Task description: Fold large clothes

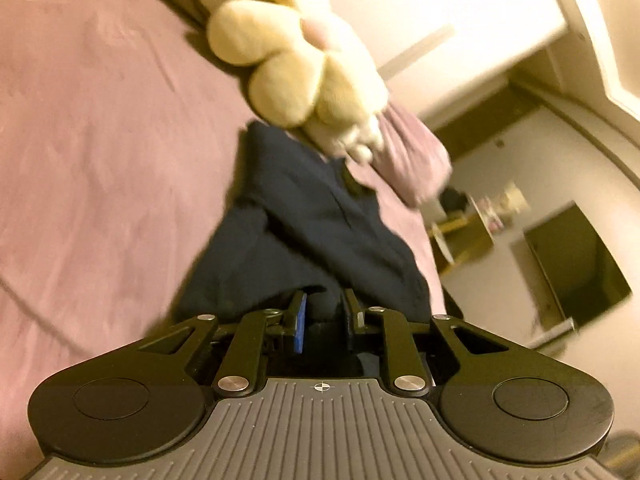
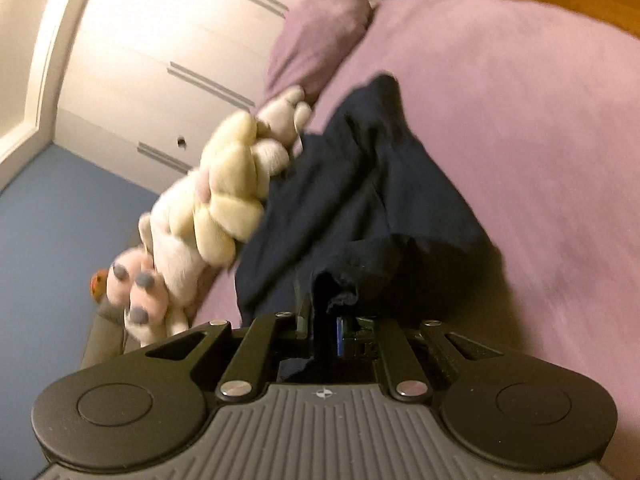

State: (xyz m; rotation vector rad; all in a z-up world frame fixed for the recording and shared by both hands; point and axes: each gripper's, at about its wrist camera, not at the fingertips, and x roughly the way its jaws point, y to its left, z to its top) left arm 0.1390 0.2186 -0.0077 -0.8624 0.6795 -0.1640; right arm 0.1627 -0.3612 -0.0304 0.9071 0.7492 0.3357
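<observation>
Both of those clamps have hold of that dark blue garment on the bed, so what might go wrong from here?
The navy garment lies against the plush toy, so lifting may drag the toy along. The left tool and right tool each pinch only a small bunch of the edge, which could slip out. The cloth looks bunched, so a fold may come out uneven.

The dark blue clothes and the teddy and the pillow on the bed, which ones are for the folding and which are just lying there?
For the folding:
- dark blue garment
- left gripper, shut on it
- right gripper, shut on it
- bed, where it lies

Just lying there:
- plush toy
- pillow
- wardrobe
</observation>
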